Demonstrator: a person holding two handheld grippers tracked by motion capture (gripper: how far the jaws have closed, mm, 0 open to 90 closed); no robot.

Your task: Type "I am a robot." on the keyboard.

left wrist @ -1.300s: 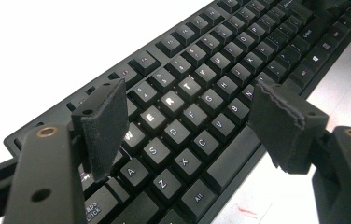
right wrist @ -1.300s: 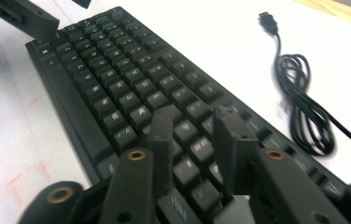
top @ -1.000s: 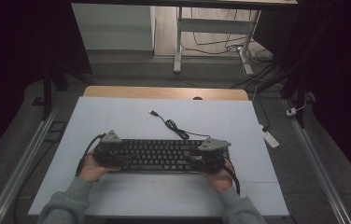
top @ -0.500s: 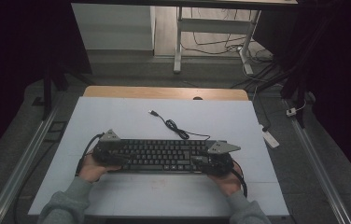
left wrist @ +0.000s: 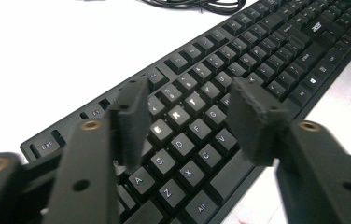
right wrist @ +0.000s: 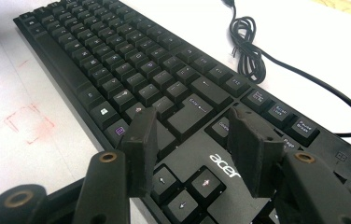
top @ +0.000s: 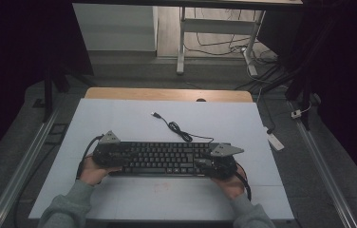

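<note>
The left tool (left wrist: pixel 183 116) hangs with its jaws apart over the letter keys at the left end of the keyboard (top: pixel 164 159); nothing is between them. The right tool (right wrist: pixel 192 140) is spread the same way, poised over the arrow-key block and the bare panel with the brand mark at the right end, gripping nothing.

The keyboard lies flat across the near middle of the white surface (top: pixel 119 118), its long side parallel to the front edge. Its cable (top: pixel 176 129) runs off the back in a loose bundle, the plug lying free farther back.

As a judgement, the work looks like its opening stage: both tools are placed at the ends, but neither has closed on the body, so gripping and any lifting or shifting remain.

There is open room behind the keyboard up to the wooden strip (top: pixel 167 94) at the far edge, and a bare band in front. The side edges are near the tools, so sideways travel is tighter. A faint red square (right wrist: pixel 26 122) marks the surface just in front of the keyboard.
</note>
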